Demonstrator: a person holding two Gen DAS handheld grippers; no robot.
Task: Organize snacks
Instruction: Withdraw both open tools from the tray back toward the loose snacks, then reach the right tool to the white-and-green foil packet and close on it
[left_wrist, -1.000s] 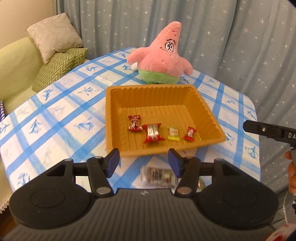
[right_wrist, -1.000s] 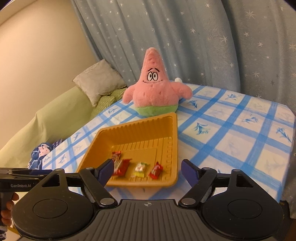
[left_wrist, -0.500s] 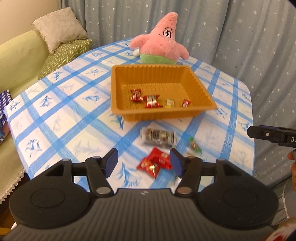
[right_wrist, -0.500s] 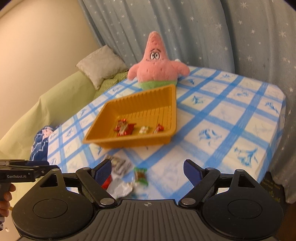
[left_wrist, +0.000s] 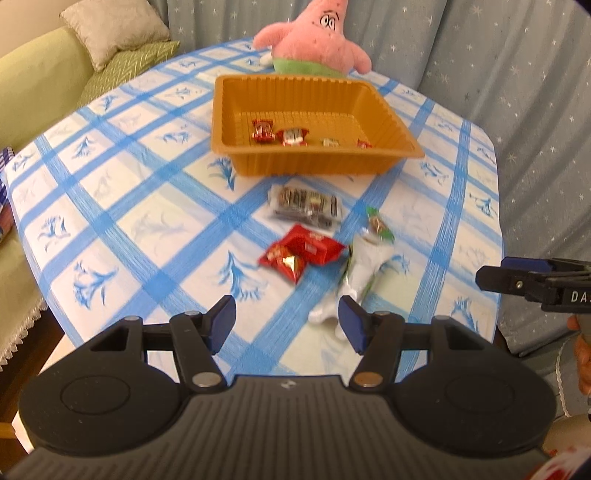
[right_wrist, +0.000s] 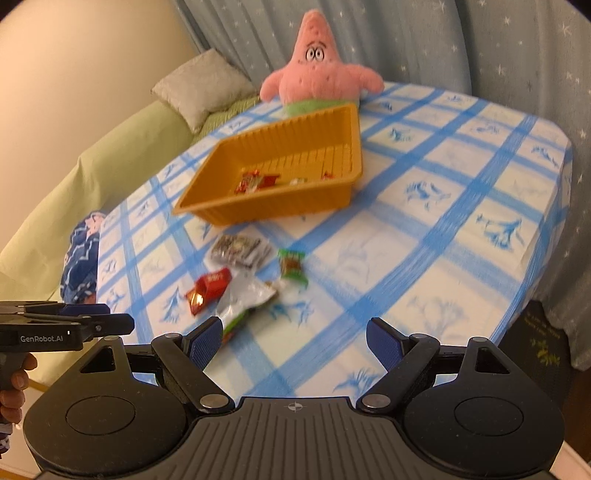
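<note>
An orange tray (left_wrist: 395, 122) (right_wrist: 343, 144) holds several small wrapped candies. On the cloth in front of it lie a clear dark snack pack (left_wrist: 304, 205) (right_wrist: 240, 249), a red packet (left_wrist: 301, 253) (right_wrist: 208, 286), a small green candy (left_wrist: 378, 225) (right_wrist: 291, 266) and a white packet (left_wrist: 364, 269) (right_wrist: 245, 301). My left gripper (left_wrist: 287, 325) is open and empty, above the near table edge just short of the loose snacks. My right gripper (right_wrist: 294, 345) is open and empty, near the white packet.
A pink starfish plush (left_wrist: 317, 40) (right_wrist: 317, 74) stands behind the tray. The table has a blue-checked cloth (left_wrist: 129, 184). A green sofa with cushions (left_wrist: 114, 33) is to the left. A starry curtain (left_wrist: 517, 55) hangs behind.
Both grippers have pulled back and up from the tray. The loose snacks in front of the tray have come into view. Both stay open.
</note>
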